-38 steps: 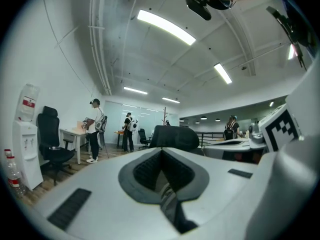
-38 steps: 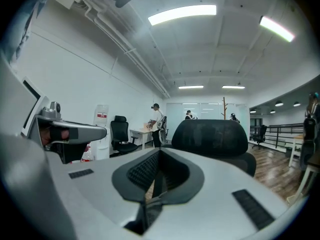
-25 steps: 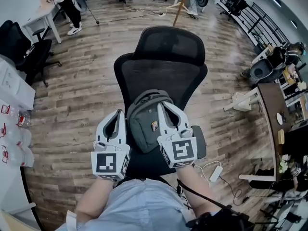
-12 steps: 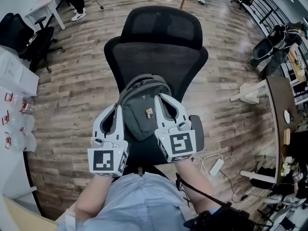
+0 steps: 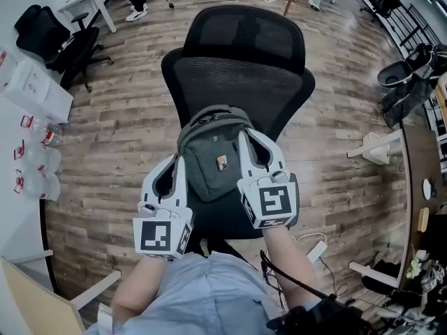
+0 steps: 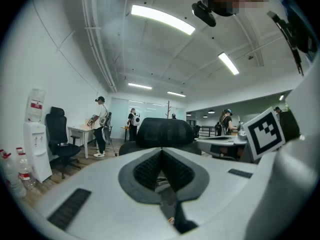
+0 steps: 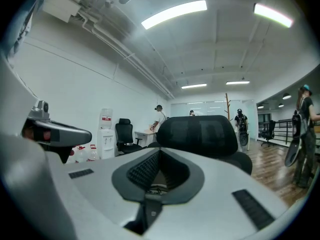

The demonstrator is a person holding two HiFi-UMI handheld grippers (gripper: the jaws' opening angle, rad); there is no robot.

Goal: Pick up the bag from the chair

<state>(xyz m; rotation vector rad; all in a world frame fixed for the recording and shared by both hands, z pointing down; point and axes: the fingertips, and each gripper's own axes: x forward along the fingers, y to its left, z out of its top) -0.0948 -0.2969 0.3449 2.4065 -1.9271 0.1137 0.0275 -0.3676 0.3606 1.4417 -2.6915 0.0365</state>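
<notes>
Mid-frame, we've eased the left gripper (image 5: 176,162) and right gripper (image 5: 246,135), jaws shut, in along the bag (image 5: 215,165) on the chair (image 5: 237,82), so a squeeze-lift looks next.

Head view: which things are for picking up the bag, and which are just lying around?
For the job: bag, chair, left gripper, right gripper.

Just lying about: water bottles, other black chair, white power strip on the floor.
</notes>
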